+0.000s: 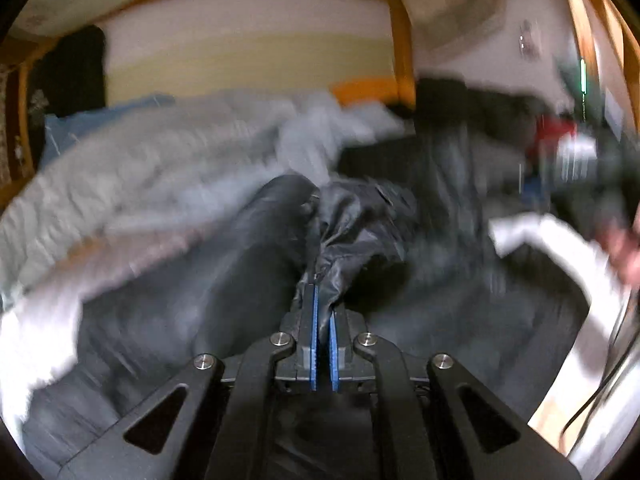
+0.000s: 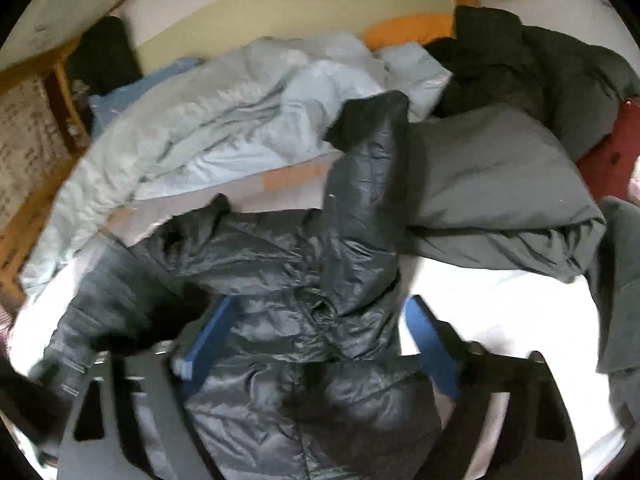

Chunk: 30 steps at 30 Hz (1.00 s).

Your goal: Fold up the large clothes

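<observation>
Left wrist view: the left gripper is clamped on a fold of the dark puffer jacket, which seems bunched through the blur; the slick fabric could slip free.

Right wrist view: the right gripper stands apart astride the jacket on the bed; closing here could pinch too many layers.

In front of me is a bed with a white sheet, very bright under the light. Along its far edge runs a wooden frame, orange-brown, and behind it a pale wall with a yellowish band. At the far edge, near the frame, I see an orange pillow. At the far left corner a wooden shelf stands beside something black. A light blue duvet lies crumpled along the far left side.
</observation>
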Each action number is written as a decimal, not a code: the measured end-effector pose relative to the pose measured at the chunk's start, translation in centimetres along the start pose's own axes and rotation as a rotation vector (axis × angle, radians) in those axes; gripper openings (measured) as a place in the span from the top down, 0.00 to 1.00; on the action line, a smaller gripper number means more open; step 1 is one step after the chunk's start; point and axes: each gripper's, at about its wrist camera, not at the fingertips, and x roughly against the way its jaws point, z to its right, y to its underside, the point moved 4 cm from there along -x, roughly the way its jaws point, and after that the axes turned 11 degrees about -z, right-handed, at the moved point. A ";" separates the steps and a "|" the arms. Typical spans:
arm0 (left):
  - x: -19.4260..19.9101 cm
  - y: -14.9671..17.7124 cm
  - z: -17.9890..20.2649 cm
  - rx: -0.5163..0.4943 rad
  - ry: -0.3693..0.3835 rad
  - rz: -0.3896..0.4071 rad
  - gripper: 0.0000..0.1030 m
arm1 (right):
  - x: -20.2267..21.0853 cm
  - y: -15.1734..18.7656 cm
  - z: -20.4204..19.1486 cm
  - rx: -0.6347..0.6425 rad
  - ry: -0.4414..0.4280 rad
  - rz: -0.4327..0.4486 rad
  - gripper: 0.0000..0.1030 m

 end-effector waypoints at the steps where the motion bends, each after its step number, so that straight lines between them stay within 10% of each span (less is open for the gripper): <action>1: -1.0 0.8 0.8 -0.021 -0.008 -0.025 0.96 | 0.6 0.1 -0.8 0.052 0.002 0.032 0.21; 6: -0.5 2.1 4.4 -0.123 0.096 -0.027 0.87 | 1.0 1.9 -4.5 0.194 -0.109 0.053 0.21; 8: 0.8 2.2 5.3 -0.161 0.261 -0.019 0.41 | -0.7 2.5 -5.4 0.187 -0.170 -0.016 0.21; 9: 1.6 2.1 5.5 -0.169 0.275 0.003 0.35 | -1.8 2.8 -5.8 0.180 -0.196 -0.054 0.21; 19: 8.4 0.8 -1.2 -0.062 0.083 0.141 0.26 | -7.8 3.6 -6.1 0.095 -0.236 -0.236 0.22; 24: 7.4 -1.9 -10.7 -0.086 -0.340 0.191 0.21 | -9.8 5.6 -8.5 0.353 0.043 -0.265 0.62; 27: 4.3 -3.5 -17.1 0.019 -0.388 0.073 0.21 | -9.0 5.3 -9.0 0.405 0.103 -0.211 0.87; 30: 0.7 -4.1 -20.3 0.107 -0.321 -0.087 0.22 | -6.2 2.9 -7.8 0.437 0.384 0.016 0.87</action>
